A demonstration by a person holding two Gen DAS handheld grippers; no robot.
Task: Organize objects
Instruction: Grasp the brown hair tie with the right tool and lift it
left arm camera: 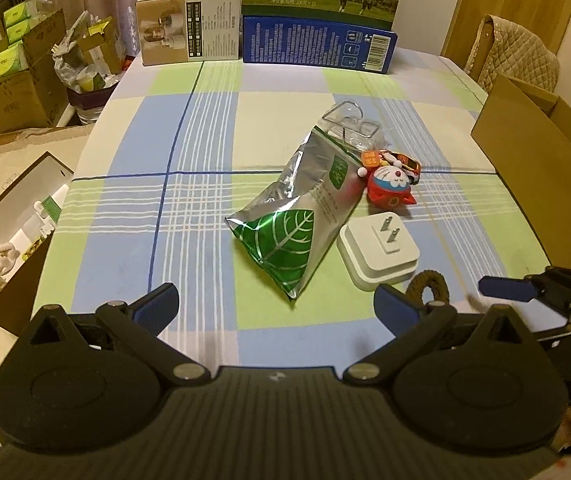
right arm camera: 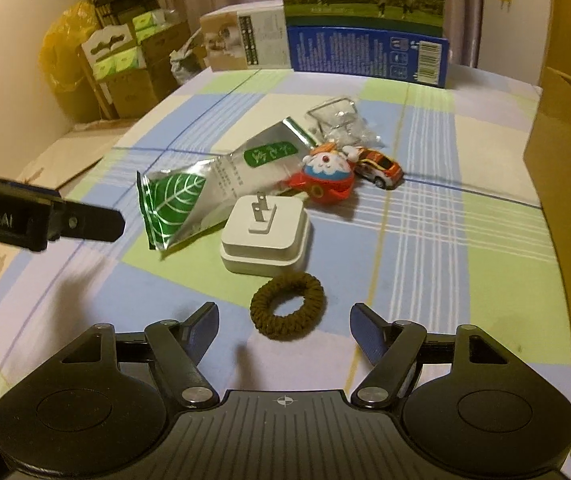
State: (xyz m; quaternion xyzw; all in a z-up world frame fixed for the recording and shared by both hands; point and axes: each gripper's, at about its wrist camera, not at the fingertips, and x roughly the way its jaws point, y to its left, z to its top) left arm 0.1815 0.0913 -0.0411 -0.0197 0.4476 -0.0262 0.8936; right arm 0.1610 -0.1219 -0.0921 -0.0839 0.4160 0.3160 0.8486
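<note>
On the checked cloth of the table lie six small things, one of each, bunched near the middle. A crinkled foil pouch with a green leaf print is the longest; its long axis runs from the near left to the far right, leaf end nearest. Just right of it sits a smooth white square plug adapter, its two metal prongs pointing up. Near that lies a round, braided brown hair tie, flat on the cloth. Farther off are a glossy red and blue round toy figure, a small orange toy car and a clear crumpled plastic packet. A cardboard box stands at the right. The left gripper and the right gripper both hang with jaws spread, holding nothing; the hair tie lies just beyond the right one's fingertips.
</note>
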